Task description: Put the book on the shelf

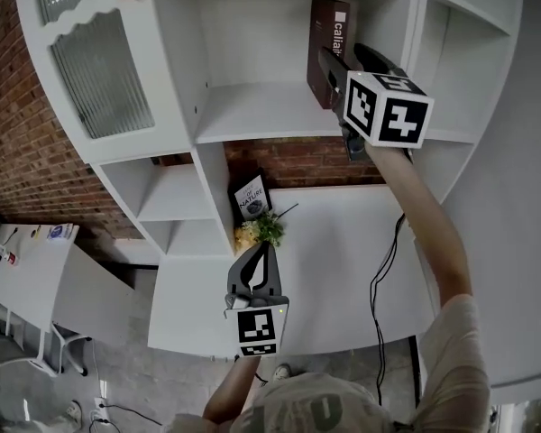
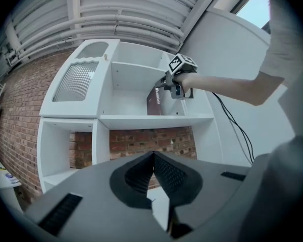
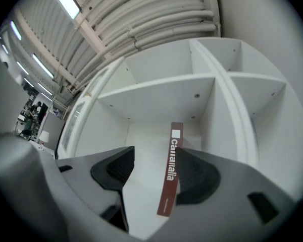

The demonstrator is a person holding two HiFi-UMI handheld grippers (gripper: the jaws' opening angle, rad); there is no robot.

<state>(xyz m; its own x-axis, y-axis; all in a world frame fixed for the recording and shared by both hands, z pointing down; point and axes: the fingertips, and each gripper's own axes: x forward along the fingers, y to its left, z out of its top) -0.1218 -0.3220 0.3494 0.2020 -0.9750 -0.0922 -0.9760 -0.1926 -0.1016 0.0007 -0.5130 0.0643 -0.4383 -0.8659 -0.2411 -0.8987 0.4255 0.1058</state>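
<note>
Shows the book (image 1: 327, 34) upright on the shelf (image 1: 252, 111), upper right, between the spread jaws of the right hand-held gripper (image 3: 154, 158), unclamped. Left hand-held gripper (image 2: 153, 156) closed, empty. Probably stiff, light, slick; best pinched across the covers.

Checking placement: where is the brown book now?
Head view: the brown book stands upright on the shelf, at its upper compartment's right, between the open jaws of the right gripper.

free: shelf (image 1: 252, 111) left of book (image 1: 327, 43) | obstacle: divider (image 1: 408, 16) at right
</note>
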